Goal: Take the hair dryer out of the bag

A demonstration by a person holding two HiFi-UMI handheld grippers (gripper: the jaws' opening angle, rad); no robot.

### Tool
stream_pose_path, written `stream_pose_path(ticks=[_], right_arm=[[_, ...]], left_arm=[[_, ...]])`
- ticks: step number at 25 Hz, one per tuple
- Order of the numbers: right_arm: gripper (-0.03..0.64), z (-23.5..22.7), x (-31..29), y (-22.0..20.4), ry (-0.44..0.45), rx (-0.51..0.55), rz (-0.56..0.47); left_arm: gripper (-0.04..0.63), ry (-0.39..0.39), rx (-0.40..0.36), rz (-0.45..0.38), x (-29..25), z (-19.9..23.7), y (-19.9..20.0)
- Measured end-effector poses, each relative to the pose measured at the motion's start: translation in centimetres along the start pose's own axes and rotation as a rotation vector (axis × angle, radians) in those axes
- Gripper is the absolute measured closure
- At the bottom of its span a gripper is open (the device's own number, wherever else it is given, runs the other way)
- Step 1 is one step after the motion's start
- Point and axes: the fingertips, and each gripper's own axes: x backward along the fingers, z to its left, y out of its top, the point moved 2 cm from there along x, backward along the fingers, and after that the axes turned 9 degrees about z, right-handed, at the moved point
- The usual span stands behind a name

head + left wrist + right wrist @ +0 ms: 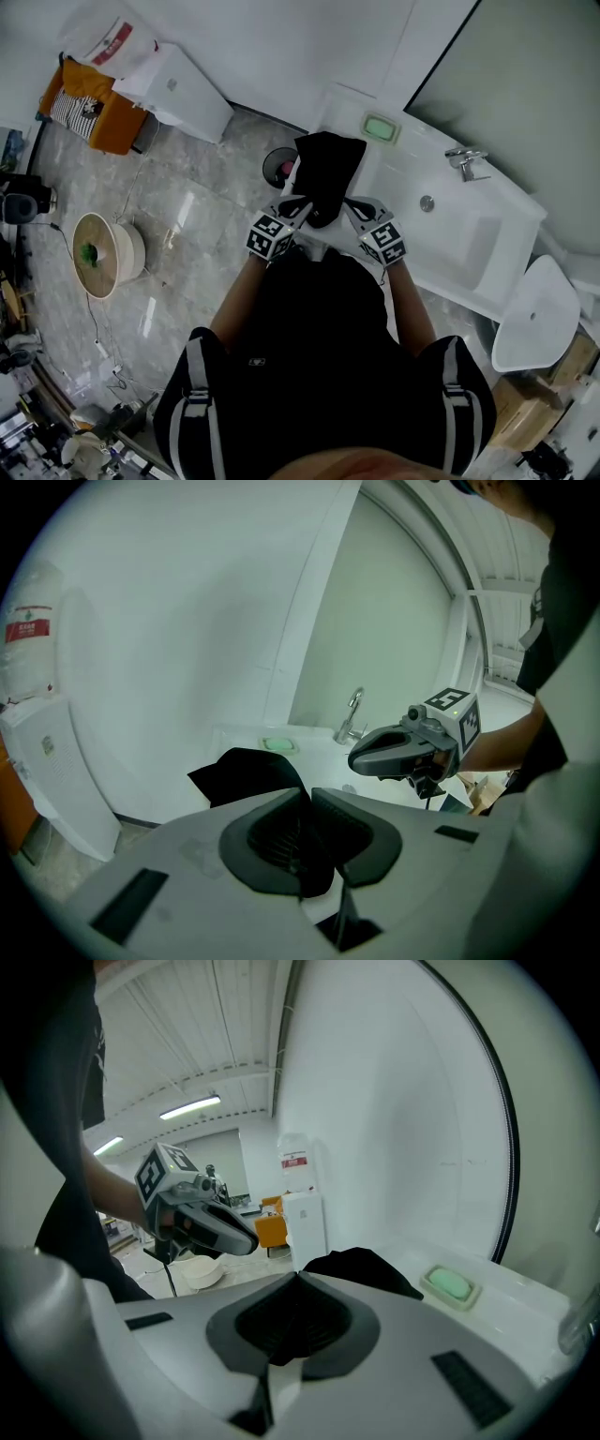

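A black cloth bag (328, 167) hangs over the left end of the white counter (352, 108), stretched between my two grippers. My left gripper (302, 208) is shut on the bag's left edge. My right gripper (349, 208) is shut on its right edge. In the left gripper view the left gripper (307, 794) pinches black cloth, with the bag (246, 771) bulging beyond it and the right gripper (403, 750) alongside. From the right gripper (296, 1277), cloth shows between the jaws, the bag (364, 1267) lies ahead and the left gripper (202, 1221) is on the left. No hair dryer shows.
A sink basin (455, 234) with a faucet (466, 161) lies right of the bag, and a green soap dish (382, 127) sits behind it. A white toilet lid (534, 314) is at the right. On the floor stand a round basket (105, 253), a white cabinet (178, 89) and an orange seat (89, 108).
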Motion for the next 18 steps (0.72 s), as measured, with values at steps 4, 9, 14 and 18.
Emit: stream_pose_path(ticks=[4, 9, 14, 18], right_arm=[[0.557, -0.7, -0.3, -0.9, 0.023, -0.014, -0.004], [0.557, -0.5, -0.8, -0.7, 0.047, -0.003, 0.015], [0.557, -0.7, -1.2, -0.6, 0.036, -0.005, 0.034], [0.557, -0.7, -1.2, -1.0, 0.033, -0.004, 0.056]], left_arm=[[0.554, 0.054, -0.012, 0.053, -1.5, 0.2, -0.5], [0.531, 0.074, 0.004, 0.098, -3.3, 1.5, -1.0], [0.461, 0.072, 0.011, 0.198, -6.5, 2.9, -3.2], [0.382, 0.081, -0.027, 0.282, -9.2, 3.3, -4.1]])
